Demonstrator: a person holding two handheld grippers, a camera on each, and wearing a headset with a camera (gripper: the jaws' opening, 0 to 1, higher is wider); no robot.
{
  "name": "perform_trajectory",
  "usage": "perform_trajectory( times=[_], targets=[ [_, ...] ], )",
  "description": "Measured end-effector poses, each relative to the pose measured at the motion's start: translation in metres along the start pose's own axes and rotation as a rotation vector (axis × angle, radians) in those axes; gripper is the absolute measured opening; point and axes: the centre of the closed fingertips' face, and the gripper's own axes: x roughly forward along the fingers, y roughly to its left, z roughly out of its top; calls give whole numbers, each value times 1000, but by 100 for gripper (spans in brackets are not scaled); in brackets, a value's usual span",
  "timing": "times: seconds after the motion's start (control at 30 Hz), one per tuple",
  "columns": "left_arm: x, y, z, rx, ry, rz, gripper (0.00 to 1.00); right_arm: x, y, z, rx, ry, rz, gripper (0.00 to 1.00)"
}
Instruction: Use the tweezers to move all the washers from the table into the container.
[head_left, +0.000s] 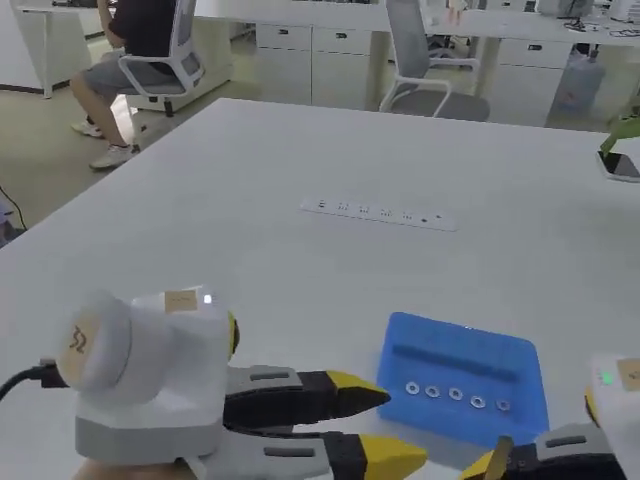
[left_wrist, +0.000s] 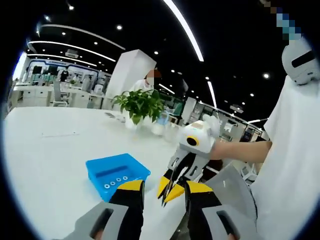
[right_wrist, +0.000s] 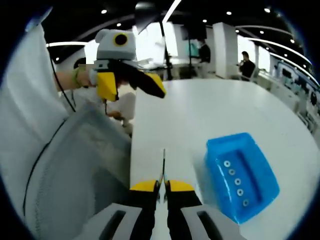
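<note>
left claw (head_left: 400, 425) is held released, jaws apart, while the right claw (right_wrist: 162, 186) is clenched on the tweezers (right_wrist: 163, 162). five washers (head_left: 455, 394) are seen lined up inside the blue container (head_left: 460, 335), set on the white desk (head_left: 300, 260).

Washers (head_left: 456, 394) sit inside the container (head_left: 497, 352) on the table (head_left: 300, 265).

Five small silver metal ring washers (head_left: 455, 394), one shallow blue plastic container (head_left: 452, 343), one pair of thin metal tweezers (right_wrist: 163, 164), one flat white power strip (head_left: 380, 212).
</note>
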Motion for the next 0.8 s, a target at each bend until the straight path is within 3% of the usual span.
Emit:
perform_trajectory(
  times=[0.17, 0.37, 0.5, 0.8],
  targets=[
    [14, -13, -19, 82, 123, -80, 30, 8, 13, -9, -99, 85, 40, 4],
    [28, -26, -31, 139, 180, -136, 29, 14, 17, -18, -196, 186, 40, 4],
    [35, -31, -34, 167, 206, -163, 26, 16, 21, -19, -207, 204, 43, 4],
    [46, -35, -46, 311, 302, -176, 9, 14, 20, -22, -223, 223, 26, 4]
  ],
)
